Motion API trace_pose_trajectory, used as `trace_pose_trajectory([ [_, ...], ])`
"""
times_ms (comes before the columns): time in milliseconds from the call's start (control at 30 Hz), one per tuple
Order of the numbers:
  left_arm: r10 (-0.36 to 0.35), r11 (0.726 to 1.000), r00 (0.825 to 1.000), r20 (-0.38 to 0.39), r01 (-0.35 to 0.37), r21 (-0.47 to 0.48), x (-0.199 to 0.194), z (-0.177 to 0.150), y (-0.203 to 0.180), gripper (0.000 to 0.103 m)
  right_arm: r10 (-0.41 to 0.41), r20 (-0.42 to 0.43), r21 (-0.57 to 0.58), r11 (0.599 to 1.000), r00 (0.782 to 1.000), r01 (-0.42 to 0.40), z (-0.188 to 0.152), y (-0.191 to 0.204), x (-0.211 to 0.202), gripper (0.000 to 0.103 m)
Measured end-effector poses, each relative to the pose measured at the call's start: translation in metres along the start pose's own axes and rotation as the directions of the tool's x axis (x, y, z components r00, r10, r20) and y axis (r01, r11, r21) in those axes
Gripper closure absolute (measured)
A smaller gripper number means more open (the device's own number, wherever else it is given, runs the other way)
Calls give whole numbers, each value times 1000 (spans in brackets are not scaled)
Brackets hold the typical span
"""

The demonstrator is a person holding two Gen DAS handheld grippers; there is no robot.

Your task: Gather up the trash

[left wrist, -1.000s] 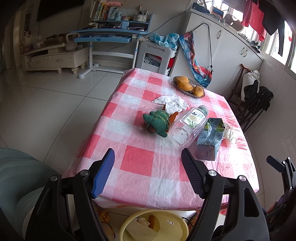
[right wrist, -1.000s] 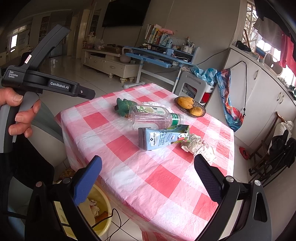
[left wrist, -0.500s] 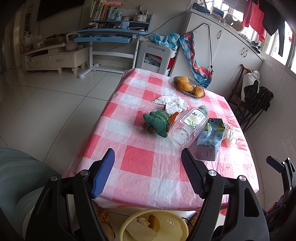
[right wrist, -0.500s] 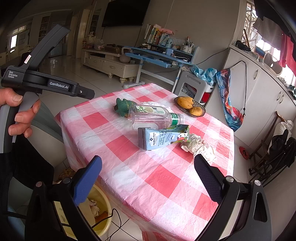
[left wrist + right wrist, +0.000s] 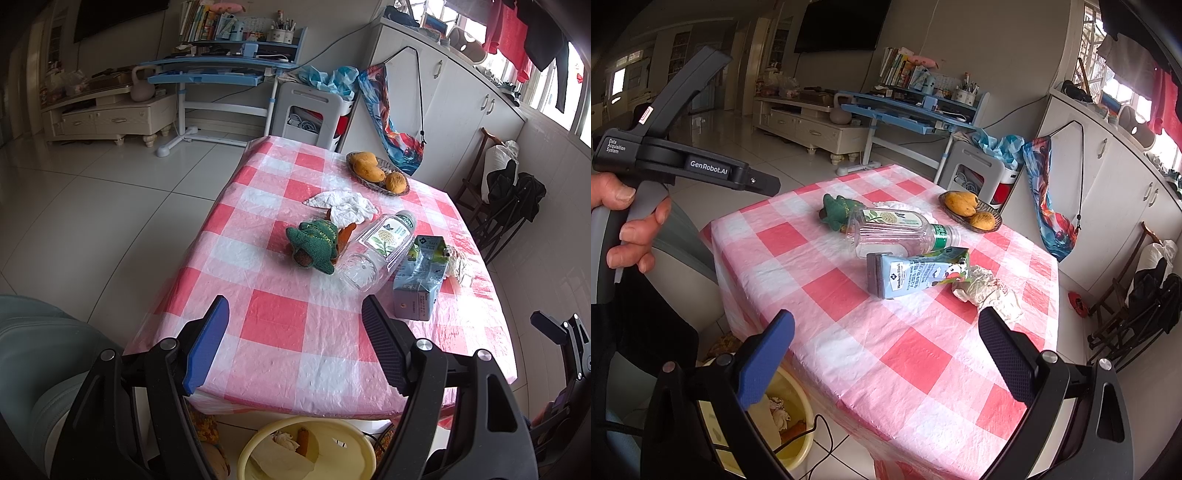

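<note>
currently on record, one table (image 5: 280,332) under a pink-and-white check cloth, taken as the landmark for all places below.

item: milk carton (image 5: 916,271), blue, lying on its side near the middle of the table, flat base toward the holder's edge, torn spout end pointing away toward the far side. its long axis ran roughly along the right gripper's line of sight, slanting a little.
item: crumpled wrapper (image 5: 988,291), touching the carton's spout end, on the table's window side.
item: clear plastic bottle (image 5: 897,234), on its side just beyond the carton, cap toward the fruit basket (image 5: 971,216).
item: white tissue (image 5: 343,205), farther in, behind a green knitted toy (image 5: 314,245).
item: yellow bin (image 5: 306,454), on the floor under the table's near edge, some scraps already in it.

right gripper (image 5: 886,354): jaws stood wide apart, nothing between them, poised off the near corner, well short of the carton.
left gripper (image 5: 295,339): likewise spread and empty, over the near edge, aimed toward the toy and bottle.

judgement: carton and wrapper lay nearer the right gripper; gripping the carton across its narrow sides looked the likelier first pick.
</note>
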State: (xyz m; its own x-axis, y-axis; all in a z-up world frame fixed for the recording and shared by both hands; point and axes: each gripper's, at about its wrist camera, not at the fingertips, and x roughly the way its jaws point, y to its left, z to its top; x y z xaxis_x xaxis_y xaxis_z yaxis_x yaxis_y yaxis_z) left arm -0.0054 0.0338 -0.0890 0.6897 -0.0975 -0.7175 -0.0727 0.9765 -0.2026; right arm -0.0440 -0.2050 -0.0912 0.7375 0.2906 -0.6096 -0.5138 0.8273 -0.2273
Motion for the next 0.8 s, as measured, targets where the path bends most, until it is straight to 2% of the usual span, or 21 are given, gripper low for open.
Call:
trace_pose_trajectory([
  [800,1,1000,1000,2,-1,-2,1,0,2,32,-1,-2,-2,1000,1000,1,0,1,0,8],
])
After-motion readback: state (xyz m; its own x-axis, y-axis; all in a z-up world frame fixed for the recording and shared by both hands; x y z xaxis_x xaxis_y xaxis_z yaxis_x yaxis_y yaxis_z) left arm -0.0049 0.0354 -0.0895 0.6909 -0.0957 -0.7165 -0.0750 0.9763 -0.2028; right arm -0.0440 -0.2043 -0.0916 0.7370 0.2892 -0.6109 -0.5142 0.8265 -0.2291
